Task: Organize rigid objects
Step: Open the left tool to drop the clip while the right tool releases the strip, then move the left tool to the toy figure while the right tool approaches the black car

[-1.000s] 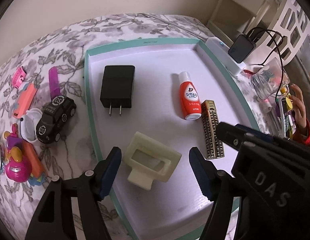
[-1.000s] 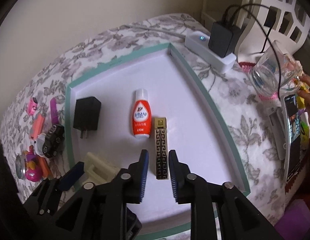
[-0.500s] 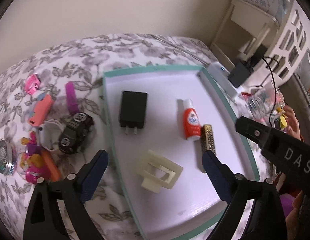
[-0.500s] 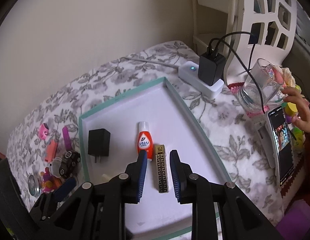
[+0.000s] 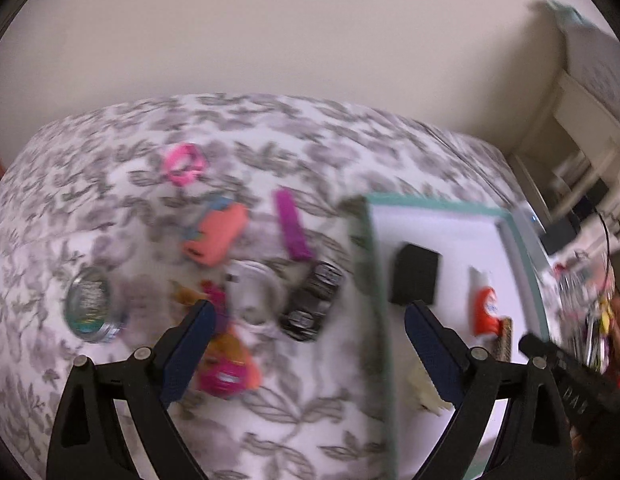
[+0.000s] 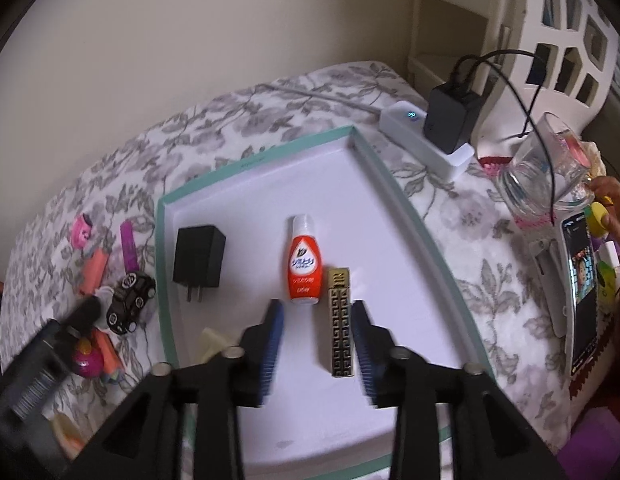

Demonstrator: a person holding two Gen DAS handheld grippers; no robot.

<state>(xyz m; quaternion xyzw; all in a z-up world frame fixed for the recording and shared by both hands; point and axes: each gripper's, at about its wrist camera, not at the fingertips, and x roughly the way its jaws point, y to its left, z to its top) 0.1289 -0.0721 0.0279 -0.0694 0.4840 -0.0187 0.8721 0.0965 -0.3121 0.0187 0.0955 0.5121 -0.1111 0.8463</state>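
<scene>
Floral-print cloth spread across the whole surface, wall to near edge. On it, the teal-rimmed white tray — lying flat, largest of the lot. Inside the tray: black plug adapter at the left, prongs toward the camera; orange-and-white bottle in the middle, cap pointing away; gold-patterned lighter case just beside it, on its right; cream clip at the near-left, mostly hidden. Beyond the tray's far-right corner, white power strip with a black charger plugged in. Further right, clear glass jar tipped on its side, a hand next to it.

Left gripper — spread wide, nothing between the pads, hovering over the clutter outside the tray; view blurred. Below it: black toy car just beside the tray's left rim, white ring-shaped piece touching the car, coral block, purple strip, pink ring, round tin, pink toy.

Right gripper — jaws opening, lighter case lying between them on the tray floor, close to the right pad; contact too blurred to call.
</scene>
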